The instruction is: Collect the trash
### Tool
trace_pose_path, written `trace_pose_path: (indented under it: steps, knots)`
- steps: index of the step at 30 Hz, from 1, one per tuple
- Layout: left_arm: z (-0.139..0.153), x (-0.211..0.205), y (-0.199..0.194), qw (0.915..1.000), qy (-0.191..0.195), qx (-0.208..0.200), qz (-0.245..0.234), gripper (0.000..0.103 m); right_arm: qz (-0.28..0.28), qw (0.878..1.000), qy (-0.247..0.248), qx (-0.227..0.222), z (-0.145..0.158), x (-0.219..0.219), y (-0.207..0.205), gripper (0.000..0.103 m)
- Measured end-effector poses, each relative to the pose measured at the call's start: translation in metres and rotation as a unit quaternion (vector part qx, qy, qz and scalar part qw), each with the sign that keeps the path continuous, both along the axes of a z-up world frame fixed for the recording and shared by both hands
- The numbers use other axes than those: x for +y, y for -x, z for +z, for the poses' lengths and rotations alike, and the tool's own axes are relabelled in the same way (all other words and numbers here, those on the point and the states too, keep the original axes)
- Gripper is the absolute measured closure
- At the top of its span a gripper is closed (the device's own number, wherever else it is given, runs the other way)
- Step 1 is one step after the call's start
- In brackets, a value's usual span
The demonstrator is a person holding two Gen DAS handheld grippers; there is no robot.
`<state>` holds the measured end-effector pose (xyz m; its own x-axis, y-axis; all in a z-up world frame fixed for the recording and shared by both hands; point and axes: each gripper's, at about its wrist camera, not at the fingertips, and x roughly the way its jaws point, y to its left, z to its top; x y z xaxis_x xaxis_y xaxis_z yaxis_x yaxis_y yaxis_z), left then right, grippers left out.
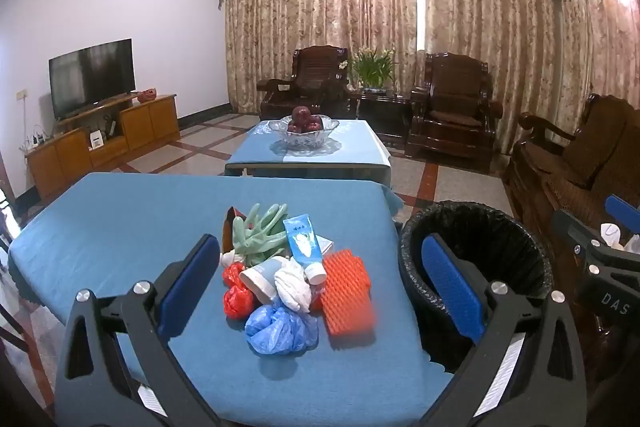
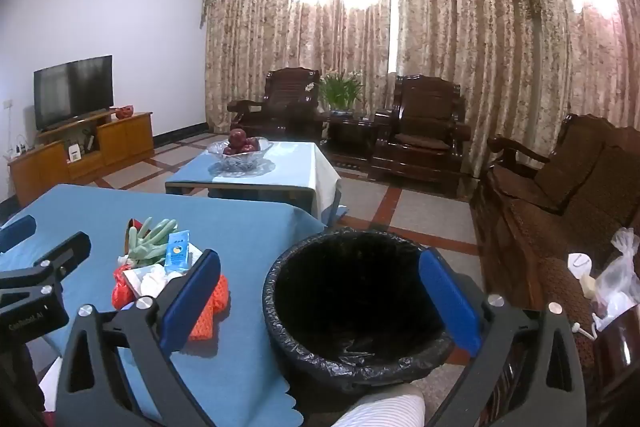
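Observation:
A pile of trash lies on the blue-clothed table (image 1: 120, 227): a green rubber glove (image 1: 260, 231), a blue-and-white tube (image 1: 304, 247), an orange ridged pad (image 1: 346, 291), a crumpled blue bag (image 1: 280, 329), red bags (image 1: 238, 297) and a white wad (image 1: 294, 285). My left gripper (image 1: 320, 279) is open and empty, held just above and before the pile. My right gripper (image 2: 320, 295) is open and empty over the black-lined bin (image 2: 360, 363), which stands right of the table (image 2: 240, 227). The pile (image 2: 160, 259) also shows left in the right wrist view.
A second low table (image 1: 320, 155) with a glass bowl of red fruit (image 1: 304, 131) stands beyond. Dark wooden armchairs (image 1: 452, 107) and a sofa (image 1: 580, 155) line the back and right. A TV (image 1: 92, 79) sits on a cabinet at left. Plastic bags (image 2: 616, 279) lie on the sofa.

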<state>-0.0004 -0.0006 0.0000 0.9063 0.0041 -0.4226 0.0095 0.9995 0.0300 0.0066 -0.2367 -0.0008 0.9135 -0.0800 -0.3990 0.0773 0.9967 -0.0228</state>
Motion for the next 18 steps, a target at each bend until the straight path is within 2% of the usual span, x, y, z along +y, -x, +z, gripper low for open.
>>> trace_pose_path:
  steps: [18]
  knots:
    - [0.0,0.0006,-0.0004,1.0,0.006,0.003,0.0,0.005,0.0,1.0,-0.001,0.003,-0.0005,0.0001,-0.0007,0.006]
